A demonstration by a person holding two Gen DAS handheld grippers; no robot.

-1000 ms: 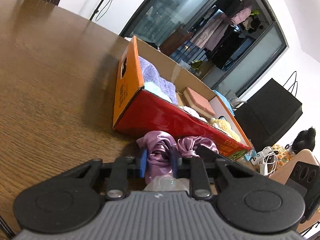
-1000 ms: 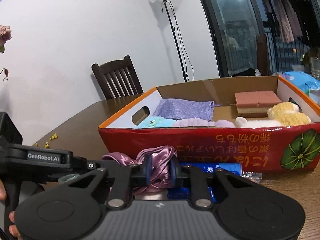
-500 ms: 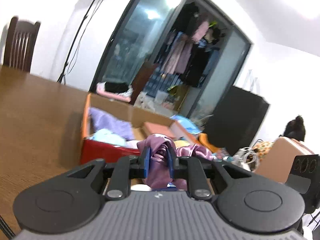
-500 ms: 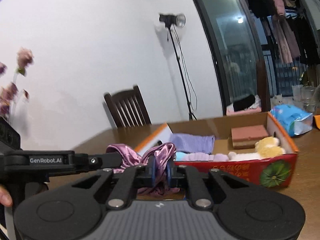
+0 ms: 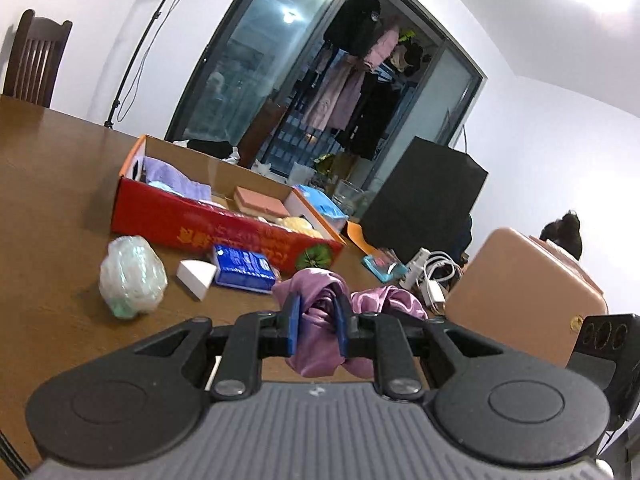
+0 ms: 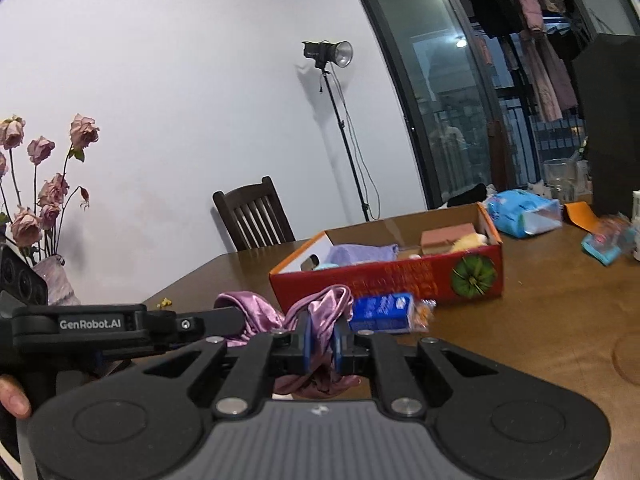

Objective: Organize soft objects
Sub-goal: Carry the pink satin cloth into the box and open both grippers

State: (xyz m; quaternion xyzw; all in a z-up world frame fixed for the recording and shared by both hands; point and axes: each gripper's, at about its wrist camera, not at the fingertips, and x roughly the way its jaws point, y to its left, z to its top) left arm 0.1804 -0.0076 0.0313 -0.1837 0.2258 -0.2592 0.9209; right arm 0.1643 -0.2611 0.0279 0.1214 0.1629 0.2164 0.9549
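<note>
A purple satin cloth (image 5: 320, 320) hangs between both grippers, lifted above the brown table. My left gripper (image 5: 317, 322) is shut on one end of it. My right gripper (image 6: 321, 338) is shut on the other end (image 6: 320, 314); the left gripper's body shows at the left of the right wrist view. The red and orange cardboard box (image 5: 224, 228) stands beyond on the table and holds a lilac towel (image 5: 176, 180), a pink sponge block (image 5: 258, 200) and a yellow plush toy (image 5: 294, 224). It also shows in the right wrist view (image 6: 384, 276).
In front of the box lie a clear bag with pale green stuff (image 5: 132, 276), a white wedge (image 5: 196, 276) and a blue tissue pack (image 5: 244, 268). A tan case (image 5: 524, 292), cables (image 5: 432, 276) and a black bag (image 5: 424, 196) stand right. A vase of dried roses (image 6: 40, 208) stands left.
Both grippers have risen and pulled back from the box with the purple cloth held between them; the box now looks farther away and lower.
</note>
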